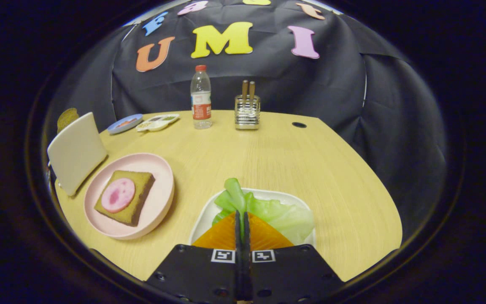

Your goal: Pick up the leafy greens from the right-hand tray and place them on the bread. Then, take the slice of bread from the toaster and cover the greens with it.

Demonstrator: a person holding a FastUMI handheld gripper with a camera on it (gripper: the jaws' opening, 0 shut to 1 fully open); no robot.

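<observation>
Pale green leafy greens [281, 213] lie on a white tray [300, 199] just ahead of my fingers. My gripper [241, 213] hangs over the tray's near side, its fingers pressed together on a fold of the greens that stands up between the tips. To the left, a pink plate [158, 207] holds a brown slice of bread [138, 192] topped with a round pink slice of meat [117, 194]. Beyond the plate stands a cream toaster [76, 150], with a slice of bread [66, 118] poking out of its top.
At the back of the wooden table [268, 152] stand a water bottle [201, 99] and a metal holder with chopsticks [247, 110]. A small blue dish [125, 123] and a flat white palette [157, 122] lie at the back left. The table's right edge curves past the tray.
</observation>
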